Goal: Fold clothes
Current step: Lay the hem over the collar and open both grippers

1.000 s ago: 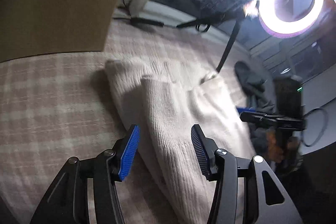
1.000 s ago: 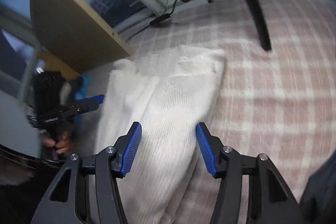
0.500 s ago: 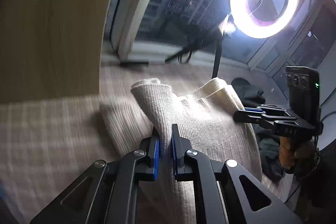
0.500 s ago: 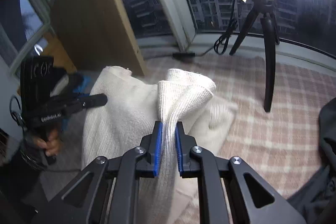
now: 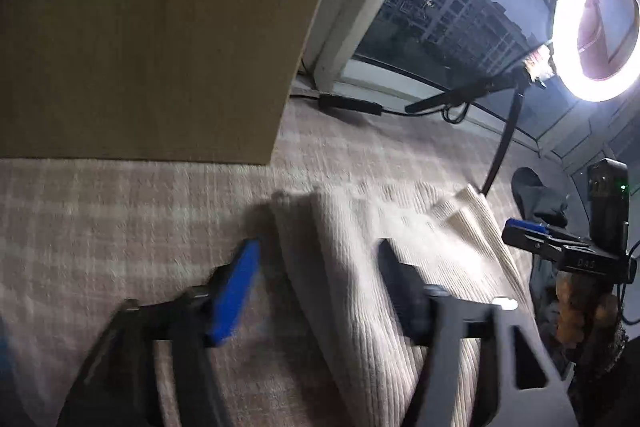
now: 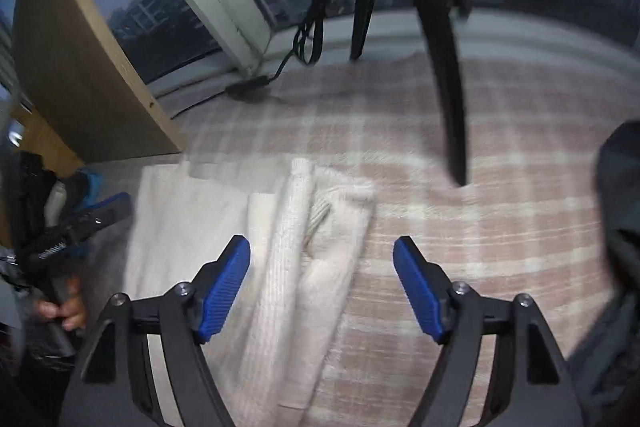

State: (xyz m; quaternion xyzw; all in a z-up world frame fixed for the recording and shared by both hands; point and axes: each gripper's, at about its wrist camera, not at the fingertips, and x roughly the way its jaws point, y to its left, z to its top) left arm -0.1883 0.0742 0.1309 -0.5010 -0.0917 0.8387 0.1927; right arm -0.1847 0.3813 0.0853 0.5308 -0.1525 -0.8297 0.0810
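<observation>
Checked bedspread [image 6: 500, 227] beneath folded cream sweater [image 6: 288, 267]

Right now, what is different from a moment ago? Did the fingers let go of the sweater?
Yes. Half a second ago both grippers pinched raised folds of the cream sweater. The left gripper and right gripper have just been opening, and the knit has dropped flat onto the checked bedspread, lying loose between the fingers. The ring light and its tripod stayed where they were.

blurred: left gripper [image 5: 316, 291] fingers | cut off: sweater [image 6: 280, 267] lower end
</observation>
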